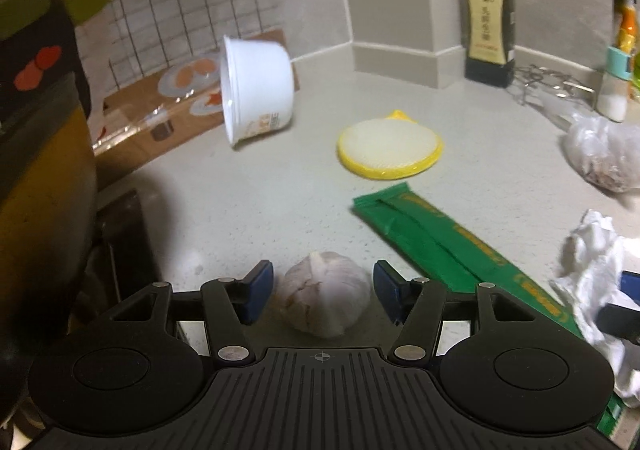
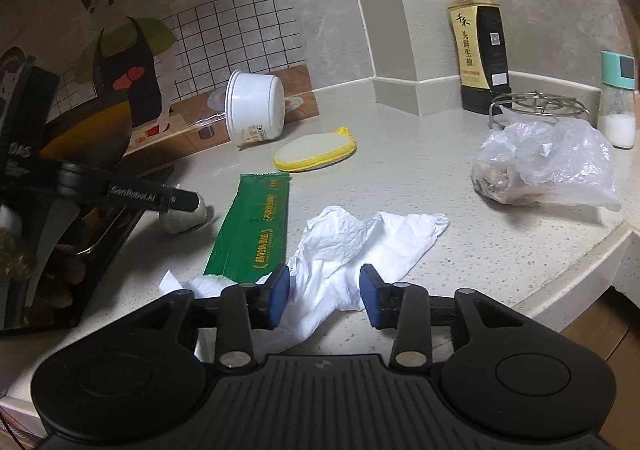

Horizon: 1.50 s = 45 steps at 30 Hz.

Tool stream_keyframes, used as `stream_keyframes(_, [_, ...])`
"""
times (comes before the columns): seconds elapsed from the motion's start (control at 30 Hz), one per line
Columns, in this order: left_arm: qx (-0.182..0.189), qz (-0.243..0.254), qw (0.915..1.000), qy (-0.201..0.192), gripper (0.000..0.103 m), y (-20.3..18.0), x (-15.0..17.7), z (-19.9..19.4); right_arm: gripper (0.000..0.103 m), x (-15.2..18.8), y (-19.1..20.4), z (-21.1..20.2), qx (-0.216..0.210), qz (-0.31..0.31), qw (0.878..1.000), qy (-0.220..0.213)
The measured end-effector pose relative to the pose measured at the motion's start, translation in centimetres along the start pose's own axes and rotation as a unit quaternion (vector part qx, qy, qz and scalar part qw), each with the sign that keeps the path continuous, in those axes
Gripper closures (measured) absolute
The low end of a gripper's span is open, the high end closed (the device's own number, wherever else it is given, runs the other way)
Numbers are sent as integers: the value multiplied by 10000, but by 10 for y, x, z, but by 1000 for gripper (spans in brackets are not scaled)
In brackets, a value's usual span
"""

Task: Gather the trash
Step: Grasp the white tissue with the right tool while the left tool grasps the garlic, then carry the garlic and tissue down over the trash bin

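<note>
Speckled pale surface (image 2: 400, 178) in a kitchen corner, trash spread ahead of both tongs.
Left tongs (image 1: 323, 292) stand wide apart around one garlic bulb (image 1: 326, 300), pads clear of it. Right tongs (image 2: 324, 296) are partly apart over one crumpled tissue (image 2: 340, 250), not gripping it. One green wrapper (image 2: 256, 226) lies between the two tongs; beyond are one tipped white cup (image 2: 254, 108), one yellow sponge (image 2: 316, 152), one plastic bag (image 2: 548, 166), one sauce bottle (image 2: 478, 42).
</note>
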<state>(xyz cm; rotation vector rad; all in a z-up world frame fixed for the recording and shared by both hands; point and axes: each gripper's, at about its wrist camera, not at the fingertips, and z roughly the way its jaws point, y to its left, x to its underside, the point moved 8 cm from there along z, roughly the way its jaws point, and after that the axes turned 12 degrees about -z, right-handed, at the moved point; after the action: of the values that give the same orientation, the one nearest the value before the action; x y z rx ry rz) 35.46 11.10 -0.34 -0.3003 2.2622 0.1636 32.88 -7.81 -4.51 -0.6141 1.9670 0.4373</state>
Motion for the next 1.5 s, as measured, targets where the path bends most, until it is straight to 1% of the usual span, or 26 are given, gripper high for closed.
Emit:
stream_keyframes(0.03, [6, -16, 10000, 74, 40, 0, 1, 5, 62, 0, 0, 0, -1, -4, 10000, 2])
stream_keyframes(0.1, [40, -58, 9998, 177, 40, 1, 2, 13, 57, 0, 1, 0, -25, -15, 10000, 2])
stream_keyframes(0.13, [32, -60, 9997, 216, 39, 2, 3, 17, 52, 0, 2, -1, -32, -24, 10000, 2])
stream_keyframes(0.17, [16, -66, 9996, 260, 39, 2, 4, 21, 44, 0, 3, -2, -24, -32, 10000, 3])
stream_keyframes(0.23, [25, -132, 9995, 276, 39, 3, 4, 27, 38, 0, 4, -7, 29, -62, 10000, -41])
stream_keyframes(0.3, [22, -152, 9994, 299, 40, 2, 2, 29, 37, -2, 4, -15, 158, -168, 9996, -155])
stream_keyframes(0.37, [51, -161, 9994, 288, 40, 2, 1, 27, 30, -5, 1, -21, 348, -256, 9988, -236])
stream_keyframes(0.43, [192, -157, 9993, 292, 41, -1, 2, 22, 27, -8, -4, -24, 522, -266, 9979, -266])
stream_keyframes(0.53, [561, -219, 9971, 459, 41, -8, 10, 11, 26, -8, -11, -22, 662, -186, 9975, -146])
stream_keyframes(0.63, [936, -369, 9932, 583, 41, -18, 23, -13, 26, -6, -11, -18, 763, -238, 9968, 34])
stream_keyframes(0.7, [1191, -475, 9905, 495, 42, -22, 32, -34, 25, -6, -8, -15, 858, -330, 9957, 133])
stream_keyframes(0.83, [1497, -601, 9866, 232, 42, -25, 50, -70, 24, -5, -6, -11, 962, -455, 9939, 303])
stream_keyframes(0.9, [1736, -896, 9806, 163, 43, -21, 56, -80, 23, -6, -5, -9, 978, -465, 9934, 375])
stream_keyframes(0.97, [1885, -1274, 9737, 113, 43, -13, 61, -85, 20, -7, -4, -6, 960, -468, 9932, 452])
stream_keyframes(1.03, [1845, -1572, 9701, 66, 43, -4, 66, -88, 17, -8, -2, -6, 884, -428, 9937, 539])
stream_keyframes(1.1, [1680, -1650, 9718, -115, 43, 4, 70, -91, 17, -10, 3, -9, 723, -408, 9946, 631])
stream_keyframes(1.13, [1609, -1627, 9732, -245, 43, 7, 71, -93, 17, -11, 5, -12, 674, -420, 9951, 597])
stream_keyframes(1.2, [1570, -1642, 9734, -304, 43, 11, 74, -94, 17, -14, 6, -14, 834, -513, 9940, 490])
stream_keyframes(1.27, [1652, -1734, 9707, -179, 43, 15, 77, -92, 17, -15, 3, -8, 1133, -625, 9898, 588])
stream_keyframes(1.33, [1654, -1764, 9703, -90, 43, 18, 81, -92, 17, -17, 0, -1, 1304, -517, 9882, 620])
stream_keyframes(1.43, [1612, -1697, 9722, -111, 43, 23, 83, -95, 17, -17, 2, 10, 1222, -308, 9893, 732])
stream_keyframes(1.5, [1661, -1722, 9709, -116, 43, 26, 84, -97, 17, -14, 4, 18, 1249, -258, 9886, 797])
